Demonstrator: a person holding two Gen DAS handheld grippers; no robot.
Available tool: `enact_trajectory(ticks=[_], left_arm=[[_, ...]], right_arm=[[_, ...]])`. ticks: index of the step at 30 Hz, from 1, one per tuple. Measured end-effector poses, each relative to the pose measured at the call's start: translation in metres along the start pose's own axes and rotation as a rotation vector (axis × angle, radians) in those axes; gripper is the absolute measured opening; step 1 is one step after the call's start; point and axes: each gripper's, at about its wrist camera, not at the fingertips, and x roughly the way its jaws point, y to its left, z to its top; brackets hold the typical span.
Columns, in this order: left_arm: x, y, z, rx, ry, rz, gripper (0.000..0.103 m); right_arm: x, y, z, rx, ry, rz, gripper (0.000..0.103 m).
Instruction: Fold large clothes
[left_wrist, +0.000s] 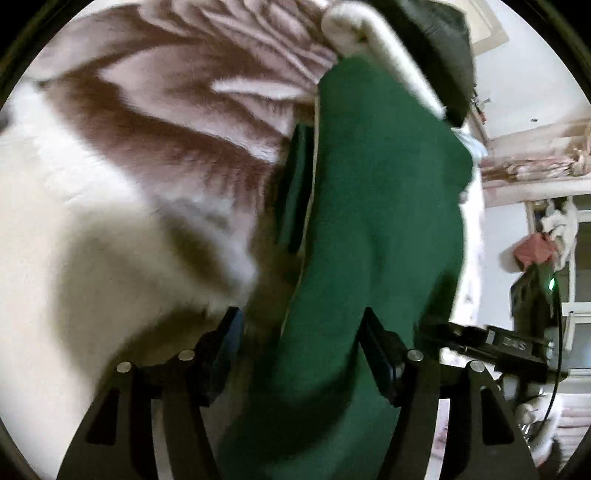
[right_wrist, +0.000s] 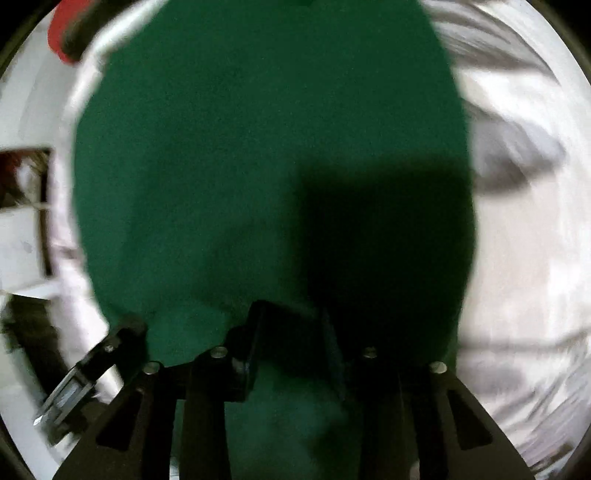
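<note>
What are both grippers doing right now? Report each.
Left gripper: open, green garment passing loose between its jaws.
Right gripper: jaws apart on the green garment; grip cannot be told.

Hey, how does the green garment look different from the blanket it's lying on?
The green garment is one plain dark green colour; the fluffy blanket is cream with brown streaks. The garment looks smooth and flat-woven, the blanket furry. The garment forms a long narrow strip running away from the left gripper, while the blanket spreads wide beneath it. Both are soft fabric, and both are motion-blurred.
</note>
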Motion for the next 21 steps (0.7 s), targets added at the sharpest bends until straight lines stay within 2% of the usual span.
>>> enact_trajectory(ticks=[1, 2, 4, 6, 8, 11, 13, 15, 17, 18, 19, 20, 21], left_arm=[[-0.015, 0.001, -0.011, 0.006, -0.009, -0.008, 0.062], [-0.034, 0.004, -0.028, 0.019, -0.019, -0.022, 0.062], [-0.058, 0.014, -0.064, 0.031, -0.015, -0.020, 0.066], [-0.069, 0.027, -0.107, 0.030, 0.032, 0.011, 0.066], [-0.070, 0.043, -0.139, 0.015, 0.101, 0.045, 0.066], [-0.059, 0.063, -0.203, -0.028, 0.242, 0.054, 0.066], [-0.054, 0.069, -0.240, -0.065, 0.295, 0.037, 0.066], [-0.042, 0.071, -0.265, -0.078, 0.336, 0.038, 0.066], [-0.038, 0.067, -0.280, -0.044, 0.291, 0.082, 0.062], [-0.041, 0.065, -0.285, -0.026, 0.266, 0.089, 0.027], [-0.045, 0.062, -0.285, -0.008, 0.247, 0.102, 0.009], [-0.053, 0.061, -0.283, -0.003, 0.215, 0.111, 0.009], [-0.061, 0.059, -0.286, -0.009, 0.195, 0.104, 0.008]], right_arm=[[-0.016, -0.011, -0.016, 0.031, -0.001, 0.072, 0.051], [-0.030, -0.023, -0.036, 0.063, -0.007, 0.136, 0.053], [-0.049, -0.045, -0.076, 0.096, 0.000, 0.193, 0.056], [-0.052, -0.067, -0.129, 0.131, 0.034, 0.196, 0.056], [-0.035, -0.078, -0.186, 0.179, 0.091, 0.154, 0.056], [-0.016, -0.107, -0.258, 0.278, 0.160, 0.134, 0.056], [-0.002, -0.125, -0.287, 0.362, 0.201, 0.156, 0.056], [0.011, -0.139, -0.307, 0.391, 0.211, 0.152, 0.056], [0.024, -0.141, -0.315, 0.383, 0.217, 0.169, 0.056], [0.029, -0.140, -0.314, 0.381, 0.212, 0.191, 0.049], [0.029, -0.140, -0.316, 0.381, 0.194, 0.192, 0.025], [0.029, -0.139, -0.318, 0.374, 0.190, 0.182, 0.014], [0.029, -0.135, -0.319, 0.360, 0.191, 0.176, 0.011]])
